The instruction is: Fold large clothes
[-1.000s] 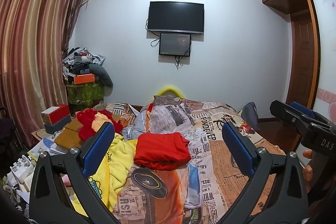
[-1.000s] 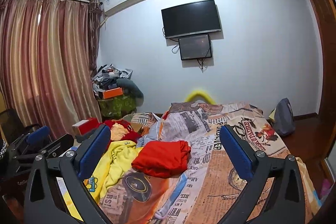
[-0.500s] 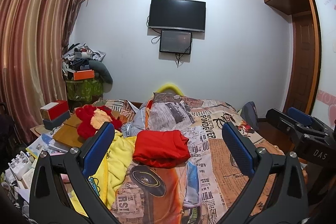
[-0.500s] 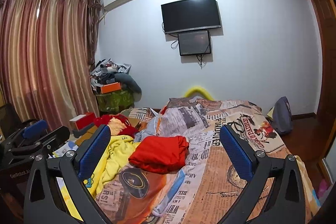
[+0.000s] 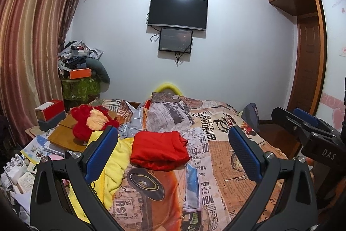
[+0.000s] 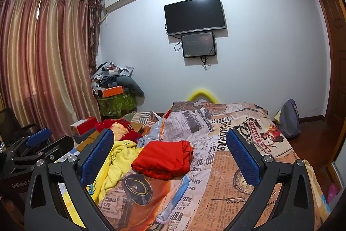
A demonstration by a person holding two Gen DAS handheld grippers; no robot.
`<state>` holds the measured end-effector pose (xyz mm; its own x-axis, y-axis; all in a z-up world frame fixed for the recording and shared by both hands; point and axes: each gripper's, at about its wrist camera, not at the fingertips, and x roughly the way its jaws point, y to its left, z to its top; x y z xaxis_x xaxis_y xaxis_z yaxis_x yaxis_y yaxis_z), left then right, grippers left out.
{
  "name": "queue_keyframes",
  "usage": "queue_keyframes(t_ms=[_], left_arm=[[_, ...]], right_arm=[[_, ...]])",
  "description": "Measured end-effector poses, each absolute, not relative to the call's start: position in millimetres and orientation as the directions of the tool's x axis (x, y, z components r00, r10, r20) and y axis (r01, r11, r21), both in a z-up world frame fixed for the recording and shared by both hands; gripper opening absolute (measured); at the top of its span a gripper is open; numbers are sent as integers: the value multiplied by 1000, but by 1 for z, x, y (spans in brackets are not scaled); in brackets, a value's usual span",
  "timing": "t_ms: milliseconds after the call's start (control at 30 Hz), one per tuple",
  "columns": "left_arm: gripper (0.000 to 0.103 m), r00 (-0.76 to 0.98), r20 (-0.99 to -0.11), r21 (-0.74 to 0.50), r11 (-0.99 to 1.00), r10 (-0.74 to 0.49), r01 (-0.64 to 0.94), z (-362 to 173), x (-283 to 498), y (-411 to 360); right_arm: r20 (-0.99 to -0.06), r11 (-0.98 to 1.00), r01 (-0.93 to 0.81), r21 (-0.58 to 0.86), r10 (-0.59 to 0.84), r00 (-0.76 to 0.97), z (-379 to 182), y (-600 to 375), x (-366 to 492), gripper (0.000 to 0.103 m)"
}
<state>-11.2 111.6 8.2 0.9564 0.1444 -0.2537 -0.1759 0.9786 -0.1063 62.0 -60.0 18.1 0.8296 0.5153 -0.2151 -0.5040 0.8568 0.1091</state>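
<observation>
A folded red garment [image 5: 159, 151] lies on the bed's printed cover [image 5: 218, 157]; it also shows in the right wrist view [image 6: 164, 158]. A crumpled yellow garment [image 5: 112, 168] lies to its left, also in the right wrist view [image 6: 117, 157]. My left gripper [image 5: 173, 157] is open and empty, held above the bed's near end. My right gripper [image 6: 169, 160] is open and empty too. The right gripper shows at the right edge of the left wrist view [image 5: 307, 131]; the left gripper shows at the left edge of the right wrist view [image 6: 36, 148].
A red and yellow plush [image 5: 90, 122] lies on a cluttered side table [image 5: 62, 135] left of the bed. Boxes [image 5: 49, 114] stand there. A pile of things [image 5: 80, 70] stands in the corner. A grey bag [image 6: 289, 118] sits right of the bed. A wooden door [image 5: 307, 62] is at right.
Both grippers have risen and tilted up a little, so the bed and garments sit lower in both views. Both stay open and empty.
</observation>
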Motion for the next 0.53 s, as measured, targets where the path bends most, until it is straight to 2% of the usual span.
queue_keyframes(t_ms=[533], left_arm=[[103,960,-255,-114,983,114,-147,8,-12,105]], right_arm=[[-217,859,-500,113,512,831,16,-58,61,103]])
